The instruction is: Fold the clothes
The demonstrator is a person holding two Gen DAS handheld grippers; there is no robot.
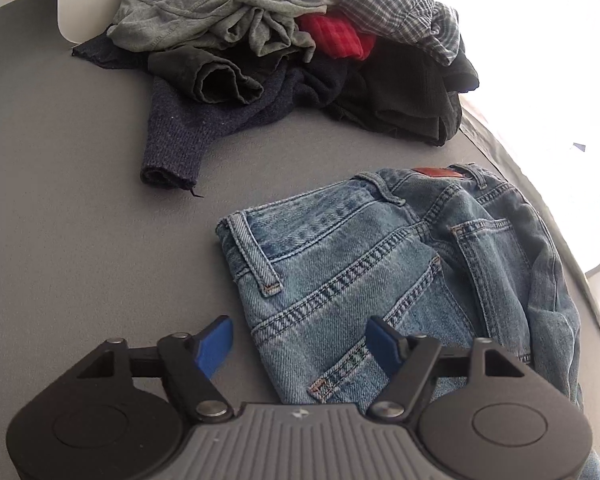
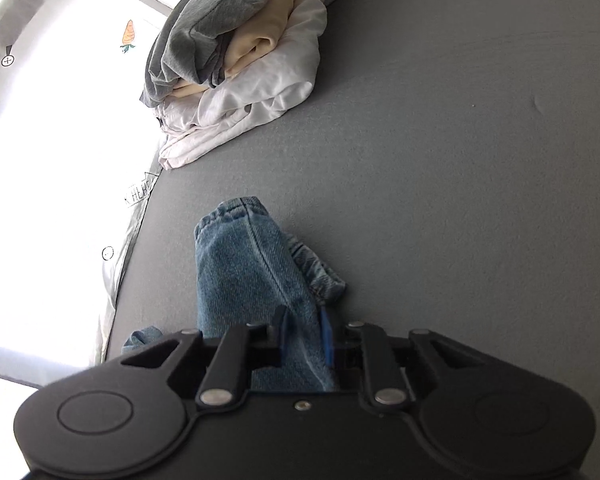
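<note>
A pair of blue jeans (image 1: 400, 256) lies on the grey table (image 1: 68, 184), waistband toward the far side, back pockets up. My left gripper (image 1: 300, 344) is open, its blue fingertips (image 1: 216, 344) low over the waist end of the jeans, one on each side of the edge. In the right wrist view my right gripper (image 2: 304, 332) is shut on a jeans leg (image 2: 244, 268), which stretches forward from the jaws to its hem.
A heap of unfolded clothes (image 1: 284, 40) sits at the far side: grey shirt, checked shirt, red item, dark sweater. A stack of folded clothes (image 2: 240, 64), grey, cream and white, lies near the table edge (image 2: 140, 216).
</note>
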